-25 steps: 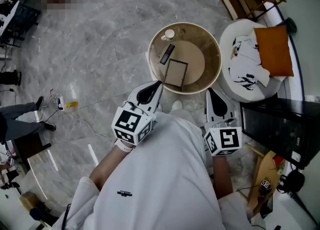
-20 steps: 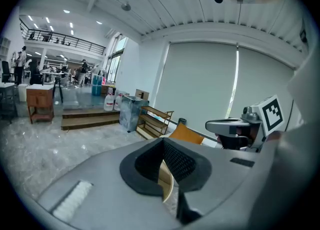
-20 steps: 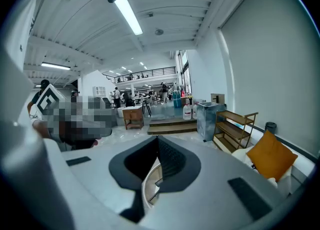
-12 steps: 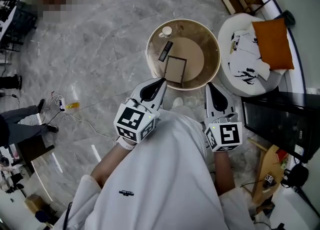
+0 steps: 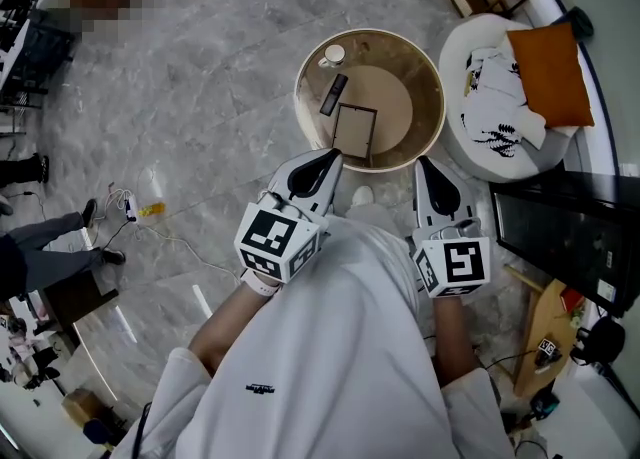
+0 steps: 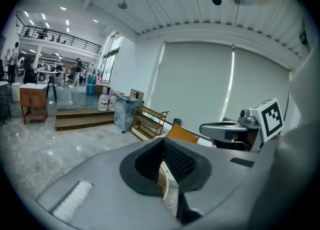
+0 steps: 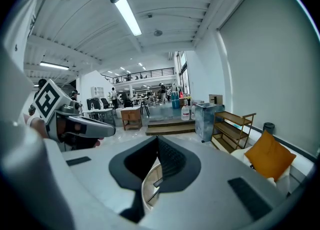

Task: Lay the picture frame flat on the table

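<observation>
The picture frame [image 5: 355, 130], a dark thin rectangle, sits on the near half of the round wooden table [image 5: 431, 82]. From above I cannot tell whether it leans or lies flat. My left gripper [image 5: 334, 155] is shut, with its tip at the table's near-left rim, just short of the frame. My right gripper [image 5: 424, 161] is also shut and points at the near-right rim. In the left gripper view the left gripper's [image 6: 163, 142] pads meet on nothing. The right gripper view shows the right gripper [image 7: 158, 139] shut and empty, with the table rim [image 7: 146, 184] below.
A black remote [image 5: 333, 94] and a white cup [image 5: 334, 54] lie on the table's far left. A white round seat [image 5: 470, 52] with an orange cushion [image 5: 549, 75] stands to the right. A dark cabinet [image 5: 560, 237] is at the near right. Cables [image 5: 135, 209] lie on the floor to the left.
Both grippers have edged forward towards the table, the left tip now nearer the rim beside the frame. Both jaws stay shut.
</observation>
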